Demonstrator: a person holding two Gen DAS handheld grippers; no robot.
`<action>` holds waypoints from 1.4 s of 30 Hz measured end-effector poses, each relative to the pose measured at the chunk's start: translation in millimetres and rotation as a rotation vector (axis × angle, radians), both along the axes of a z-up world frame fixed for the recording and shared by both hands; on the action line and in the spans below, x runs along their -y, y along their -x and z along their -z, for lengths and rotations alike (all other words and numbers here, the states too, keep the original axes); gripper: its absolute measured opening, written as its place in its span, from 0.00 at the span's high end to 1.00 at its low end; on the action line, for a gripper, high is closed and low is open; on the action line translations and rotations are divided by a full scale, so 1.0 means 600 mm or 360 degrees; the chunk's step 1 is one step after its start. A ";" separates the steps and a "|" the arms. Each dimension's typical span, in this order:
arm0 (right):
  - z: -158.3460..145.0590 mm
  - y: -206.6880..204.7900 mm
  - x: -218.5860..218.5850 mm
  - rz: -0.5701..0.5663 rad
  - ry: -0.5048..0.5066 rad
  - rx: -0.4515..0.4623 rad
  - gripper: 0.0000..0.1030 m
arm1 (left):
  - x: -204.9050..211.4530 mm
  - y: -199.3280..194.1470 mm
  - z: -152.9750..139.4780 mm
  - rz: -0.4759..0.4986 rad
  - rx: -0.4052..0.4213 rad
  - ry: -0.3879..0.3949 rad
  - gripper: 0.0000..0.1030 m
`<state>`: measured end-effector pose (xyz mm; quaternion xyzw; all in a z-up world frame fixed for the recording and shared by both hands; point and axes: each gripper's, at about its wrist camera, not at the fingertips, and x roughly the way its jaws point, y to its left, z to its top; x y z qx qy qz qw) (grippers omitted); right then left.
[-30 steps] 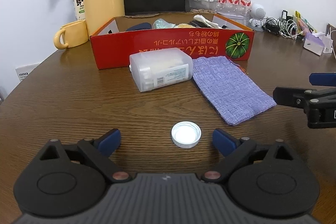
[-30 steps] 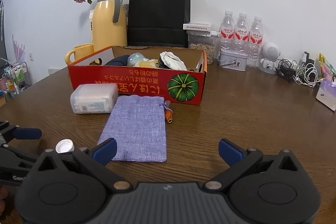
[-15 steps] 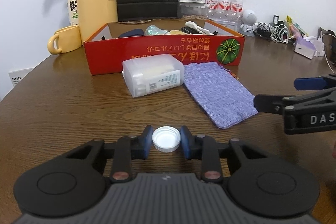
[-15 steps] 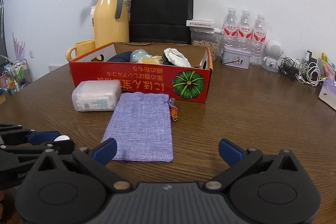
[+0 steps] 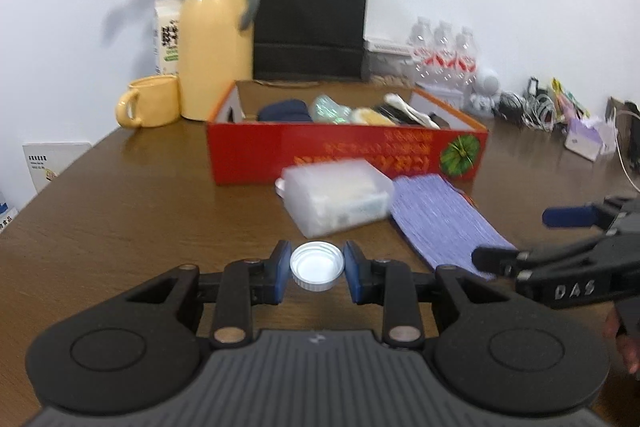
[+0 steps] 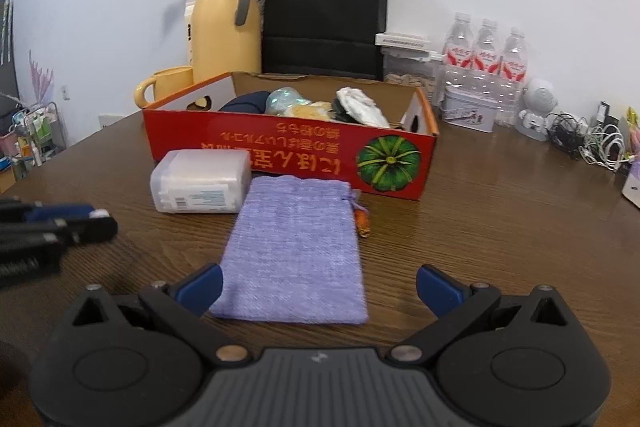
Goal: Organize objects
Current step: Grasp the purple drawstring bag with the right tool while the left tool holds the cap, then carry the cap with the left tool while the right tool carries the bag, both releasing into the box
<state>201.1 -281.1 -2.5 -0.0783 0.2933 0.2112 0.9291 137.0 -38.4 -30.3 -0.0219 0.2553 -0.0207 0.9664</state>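
Counter point(image 5: 120, 211): brown wood, carries everything.

Red box point(image 5: 344, 155) = landmark, back-centre, w/ several items inside already; likely the drop spot, judging by task.

Purple pouch point(image 6: 296, 247): flat on counter, just in front of red box, twd its pumpkin-print end. Same place as 1 s ago.

Clear plastic case point(image 5: 340, 199): in front of red box too, right beside pouch on its left; gap or touching, can't tell. Not shifted either.

Right hand-held gripper point(image 6: 318, 287): pads spread wide, nothing between but pouch's near edge below. Now closer to pouch than 1 s ago, straddling its near left corner. Prob next pick, not gripped yet.

Left hand-held gripper point(image 5: 317, 269): was wide open 1 s ago w/ cap lying loose on counter ahead; since then shut, now pinching white bottle cap point(image 5: 317, 266) by its rim, open side up.

Cap: in front of red box, nearer than case, well short of box. View looks raised vs half a sec ago, so cap prob off counter, though contact underneath can't be checked.

Meaning: pick of cap done, carry to red box still to do. Small rim grip, so slip poss. if tilted.
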 end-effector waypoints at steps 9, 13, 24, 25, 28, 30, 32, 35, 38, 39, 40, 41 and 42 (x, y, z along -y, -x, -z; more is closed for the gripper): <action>0.017 -0.056 -0.048 0.0017 0.0051 -0.0100 0.00 | -0.050 -0.007 -0.012 -0.0030 0.0032 0.0027 0.72; 0.036 -0.072 -0.047 0.0041 0.0009 -0.0173 0.00 | -0.062 -0.010 -0.010 -0.0014 0.0033 0.0053 0.72; 0.037 -0.071 -0.050 0.0041 0.0001 -0.0148 0.01 | -0.069 -0.012 -0.001 0.0001 0.0020 0.0091 0.72; 0.036 -0.068 -0.050 0.0036 -0.0005 -0.0143 0.02 | -0.071 -0.010 -0.001 0.0000 0.0021 0.0092 0.72; 0.032 -0.056 -0.052 0.0011 -0.0012 -0.0114 0.16 | -0.074 -0.007 -0.001 -0.0014 0.0024 0.0094 0.72; 0.030 -0.046 -0.053 -0.0001 -0.0024 -0.0096 0.35 | -0.076 -0.004 -0.001 -0.0017 0.0023 0.0096 0.72; 0.026 -0.037 -0.053 -0.0012 -0.0030 -0.0071 0.57 | -0.077 -0.002 -0.002 -0.0017 0.0023 0.0097 0.72; 0.023 -0.025 -0.053 -0.0016 -0.0025 -0.0042 0.78 | -0.077 0.002 -0.004 -0.0012 0.0028 0.0098 0.72; 0.018 -0.013 -0.049 -0.0027 -0.0050 0.0009 0.84 | -0.077 0.005 -0.008 -0.0008 0.0041 0.0097 0.72; 0.017 -0.009 -0.049 -0.0032 -0.0051 0.0020 0.85 | -0.077 0.006 -0.009 -0.0008 0.0045 0.0096 0.72; 0.016 -0.006 -0.049 -0.0038 -0.0054 0.0028 0.86 | -0.077 0.007 -0.010 -0.0008 0.0049 0.0096 0.72; 0.014 -0.002 -0.049 -0.0043 -0.0056 0.0038 0.86 | -0.076 0.007 -0.011 -0.0008 0.0052 0.0096 0.72; 0.012 0.002 -0.048 -0.0047 -0.0058 0.0051 0.87 | -0.076 0.008 -0.012 -0.0008 0.0055 0.0095 0.72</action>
